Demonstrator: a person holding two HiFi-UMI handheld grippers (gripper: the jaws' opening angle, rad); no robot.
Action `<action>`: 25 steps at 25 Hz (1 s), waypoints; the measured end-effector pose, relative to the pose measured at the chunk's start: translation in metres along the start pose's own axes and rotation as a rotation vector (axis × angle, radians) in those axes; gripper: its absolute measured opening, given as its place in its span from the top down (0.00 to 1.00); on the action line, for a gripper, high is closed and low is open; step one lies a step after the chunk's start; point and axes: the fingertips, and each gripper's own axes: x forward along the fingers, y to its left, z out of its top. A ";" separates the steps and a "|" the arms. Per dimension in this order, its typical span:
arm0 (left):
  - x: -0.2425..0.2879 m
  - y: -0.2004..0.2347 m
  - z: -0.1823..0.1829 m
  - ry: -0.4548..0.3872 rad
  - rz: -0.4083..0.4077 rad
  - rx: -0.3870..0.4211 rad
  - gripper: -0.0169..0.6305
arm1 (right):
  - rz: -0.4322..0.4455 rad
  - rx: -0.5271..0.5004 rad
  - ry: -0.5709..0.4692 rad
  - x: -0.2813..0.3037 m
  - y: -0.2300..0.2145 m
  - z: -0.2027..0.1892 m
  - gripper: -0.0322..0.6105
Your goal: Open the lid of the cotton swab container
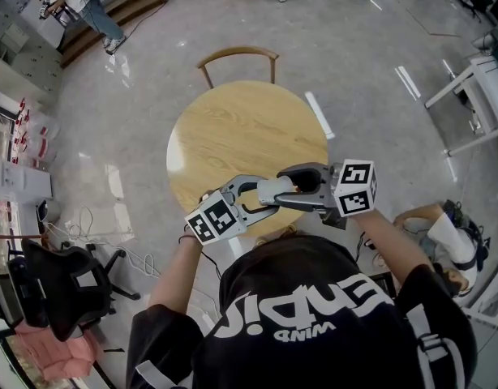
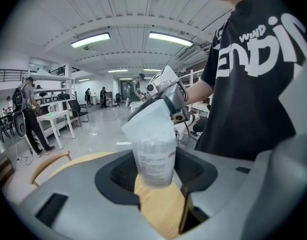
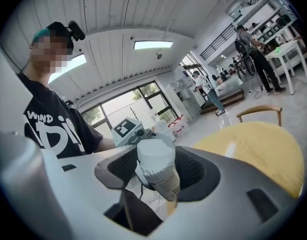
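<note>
Light is bright and even on my feeds — ceiling strip lights [image 2: 91, 39] do most of it, and daylight through a big window [image 3: 124, 104] blows out white. The glossy floor [image 1: 111, 63] throws glare patches, and the table [image 1: 174, 156] carries a pale sheen at one edge. Both gripper views bend hard and go black at the corners; the cotton swab container [image 2: 154, 159] reads sharp, its lid [image 3: 156, 156] nearly bleached.

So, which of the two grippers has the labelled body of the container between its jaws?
The left gripper: its jaws clamp the clear, printed container body, whereas the right gripper has its jaws on the white lid.
</note>
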 end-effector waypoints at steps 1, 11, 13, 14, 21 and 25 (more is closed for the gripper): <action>0.000 0.000 0.000 0.002 -0.003 -0.001 0.63 | 0.002 -0.003 0.001 0.000 0.000 0.000 0.59; -0.010 0.001 -0.013 0.009 -0.005 -0.072 0.63 | -0.057 -0.017 -0.027 -0.012 -0.008 -0.001 0.59; -0.012 0.004 -0.016 0.011 0.013 -0.086 0.63 | -0.092 -0.025 -0.036 -0.020 -0.014 0.001 0.59; -0.013 0.006 -0.017 0.012 0.024 -0.096 0.63 | -0.115 -0.031 -0.042 -0.024 -0.017 0.002 0.59; -0.027 0.025 -0.023 0.024 0.144 -0.182 0.63 | -0.351 -0.110 -0.123 -0.054 -0.041 0.012 0.68; -0.039 0.034 -0.026 -0.010 0.236 -0.276 0.63 | -0.536 -0.161 -0.196 -0.080 -0.052 0.019 0.74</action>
